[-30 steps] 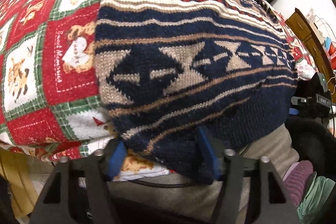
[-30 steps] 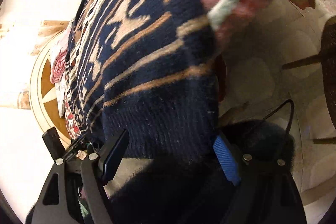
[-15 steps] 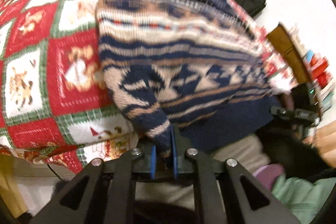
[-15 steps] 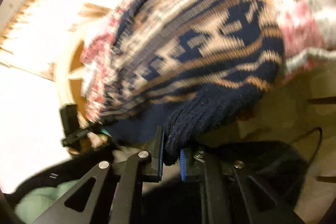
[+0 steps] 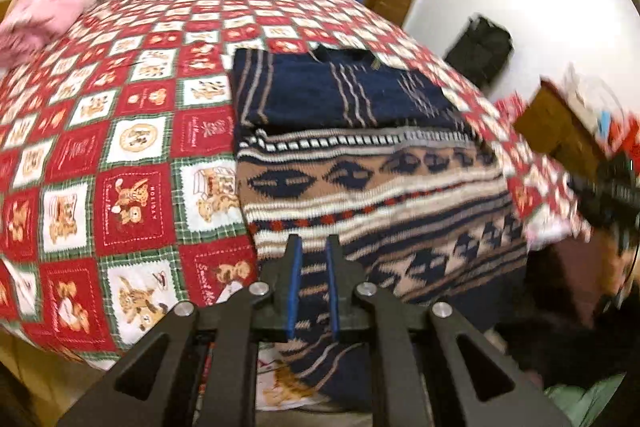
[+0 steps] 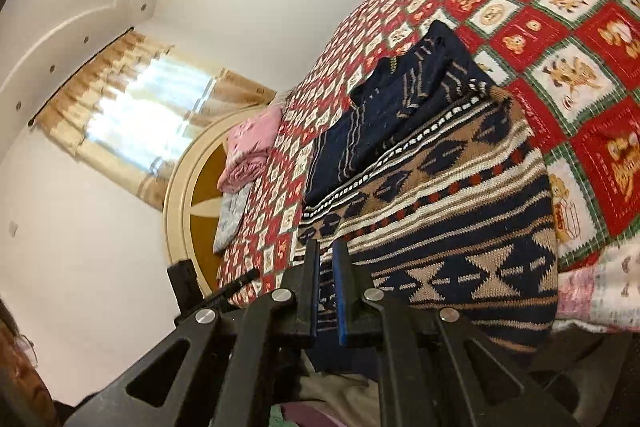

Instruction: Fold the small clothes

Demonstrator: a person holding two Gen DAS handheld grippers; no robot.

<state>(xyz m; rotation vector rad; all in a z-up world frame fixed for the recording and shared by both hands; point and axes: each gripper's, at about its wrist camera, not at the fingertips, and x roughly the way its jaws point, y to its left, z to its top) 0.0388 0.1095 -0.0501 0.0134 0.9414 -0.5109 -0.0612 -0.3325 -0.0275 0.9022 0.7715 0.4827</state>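
- The sweater (image 5: 376,187) lies on the bed's quilt (image 5: 120,147), its hem hanging over the near edge.
- The left gripper (image 5: 312,283) and the right gripper (image 6: 326,287) have each pinched a hem corner, fingers nearly closed on the knit.
- Lift both corners evenly, keep the hem taut, and carry it to the far collar edge.

The sweater's (image 5: 372,187) hem is hanging over the bed's (image 5: 120,147) near edge, disappearing behind each hand-held gripper's black frame at 6 o'clock. In the left wrist view, clutter around 3 o'clock is blurring past recognition. In the right wrist view, the pink fabric (image 6: 252,143) near 9 o'clock is staying too small to identify.
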